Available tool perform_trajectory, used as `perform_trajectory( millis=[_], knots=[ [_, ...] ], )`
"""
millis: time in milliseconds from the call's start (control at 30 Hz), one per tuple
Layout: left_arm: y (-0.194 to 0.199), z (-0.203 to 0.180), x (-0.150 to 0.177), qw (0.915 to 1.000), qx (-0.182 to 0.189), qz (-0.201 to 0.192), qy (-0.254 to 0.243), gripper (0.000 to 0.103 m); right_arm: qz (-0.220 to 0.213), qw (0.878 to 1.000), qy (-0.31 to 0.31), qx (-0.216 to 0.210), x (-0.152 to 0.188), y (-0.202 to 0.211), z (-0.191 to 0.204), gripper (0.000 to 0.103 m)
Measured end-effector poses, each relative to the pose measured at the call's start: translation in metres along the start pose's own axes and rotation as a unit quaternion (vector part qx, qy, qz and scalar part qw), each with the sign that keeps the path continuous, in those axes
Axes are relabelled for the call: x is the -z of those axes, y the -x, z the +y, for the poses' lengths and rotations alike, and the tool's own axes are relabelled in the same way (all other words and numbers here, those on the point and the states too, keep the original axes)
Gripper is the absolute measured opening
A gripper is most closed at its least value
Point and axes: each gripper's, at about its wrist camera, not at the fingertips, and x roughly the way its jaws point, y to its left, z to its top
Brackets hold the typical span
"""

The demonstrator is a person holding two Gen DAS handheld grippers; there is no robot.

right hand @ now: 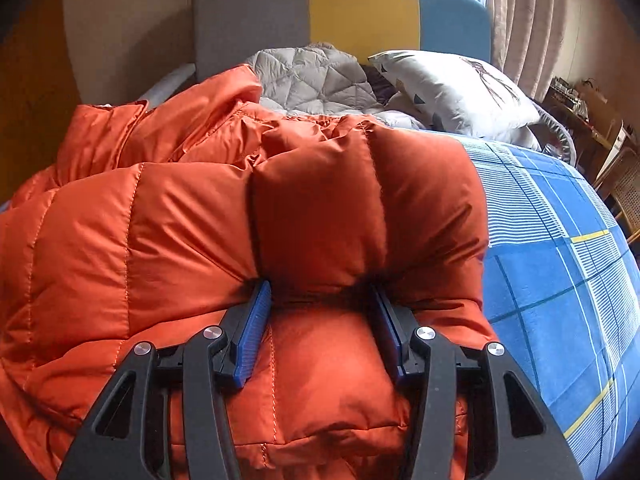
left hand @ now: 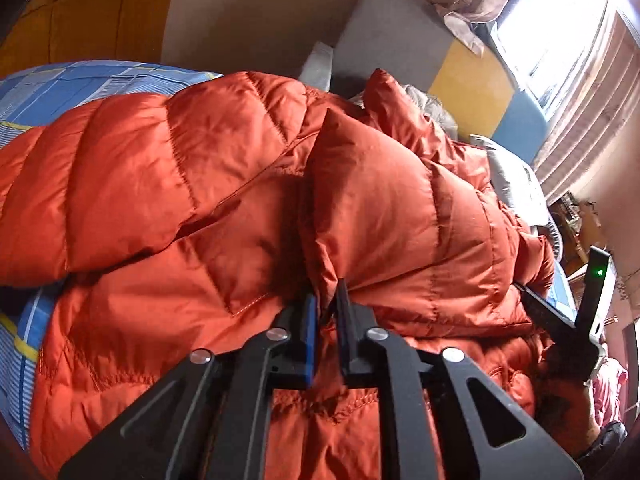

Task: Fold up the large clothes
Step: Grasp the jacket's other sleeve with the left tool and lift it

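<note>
An orange quilted down jacket (left hand: 208, 184) lies bunched on the bed and fills both views; it also shows in the right wrist view (right hand: 168, 216). My left gripper (left hand: 326, 304) is shut on a thin fold of the jacket, whose puffy panel rises just above the fingers. My right gripper (right hand: 320, 300) is open with its blue-padded fingers (right hand: 254, 320) wide apart, astride a thick puffy roll of the jacket. The right gripper also appears at the right edge of the left wrist view (left hand: 588, 312).
The bed has a blue checked sheet (right hand: 560, 264). A white pillow (right hand: 452, 88) and a grey quilted garment (right hand: 316, 80) lie by the grey, yellow and blue headboard (right hand: 360, 12). Curtains (right hand: 528, 20) and a cluttered desk (right hand: 580, 112) stand to the right.
</note>
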Motion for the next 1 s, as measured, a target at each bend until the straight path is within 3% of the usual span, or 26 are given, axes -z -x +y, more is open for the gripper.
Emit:
perform_trajectory(
  millis=[33,67,100,233,367,600,767,1000],
  knots=[
    [0.006,-0.002,0.000,0.9999,-0.014,-0.008,-0.003,0.025,-0.001,1.000,0.001,0.002,0.000,0.000,0.000,0.049],
    [0.014,-0.003,0.000,0.9994,-0.027,-0.022,-0.005,0.044,-0.002,1.000,0.001,0.001,0.000,0.001,-0.001,0.049],
    [0.024,-0.003,0.001,0.9985,-0.037,-0.041,-0.006,0.048,-0.003,1.000,-0.002,-0.001,0.000,0.001,-0.003,0.049],
    [0.052,-0.011,-0.002,0.9961,-0.041,-0.076,-0.018,0.049,-0.005,1.000,0.002,0.003,-0.001,0.003,0.000,0.050],
    [0.050,-0.034,-0.011,0.9952,-0.031,-0.079,-0.050,0.049,-0.007,1.000,0.003,0.004,0.002,0.007,0.002,0.050],
    [0.004,-0.071,-0.030,0.9938,-0.039,-0.040,-0.096,0.051,-0.009,1.000,0.000,-0.001,0.002,0.010,0.002,0.050],
    [-0.035,-0.057,-0.031,0.9950,-0.059,-0.007,-0.081,0.053,-0.013,1.000,0.001,-0.001,0.002,0.010,0.002,0.050],
    [-0.041,-0.053,-0.027,0.9951,-0.057,-0.009,-0.080,0.055,-0.013,1.000,0.008,0.008,0.003,0.009,0.004,0.050]
  ],
)
